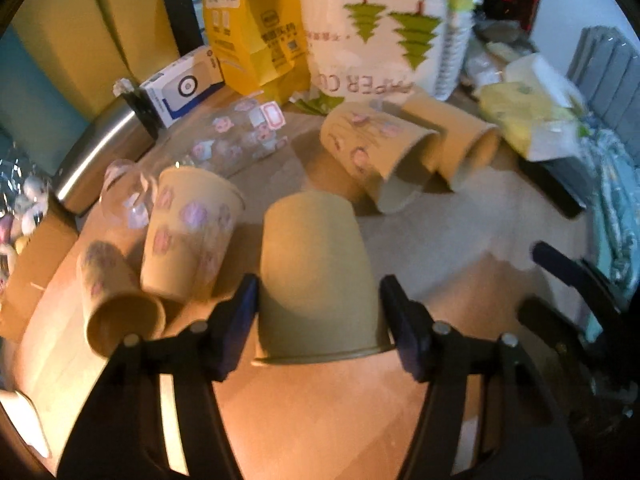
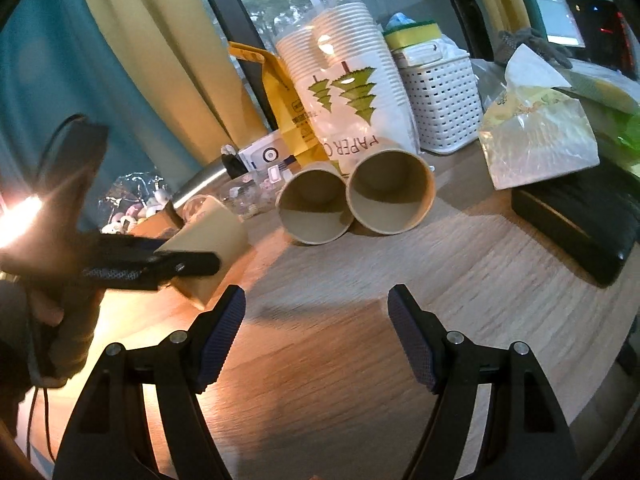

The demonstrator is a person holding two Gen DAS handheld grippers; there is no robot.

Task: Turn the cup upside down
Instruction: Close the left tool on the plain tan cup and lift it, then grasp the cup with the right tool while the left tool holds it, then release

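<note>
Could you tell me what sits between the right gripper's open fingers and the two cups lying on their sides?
Only bare wooden table separates the right gripper from the two cups, as the right wrist view shows.

Both tongs are black, with silver pivot screws and blue textured pads.

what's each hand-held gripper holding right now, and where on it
Left hand-held gripper clamps a plain paper cup, upside down, by its side walls near the rim. Right hand-held gripper is open, empty.
</note>
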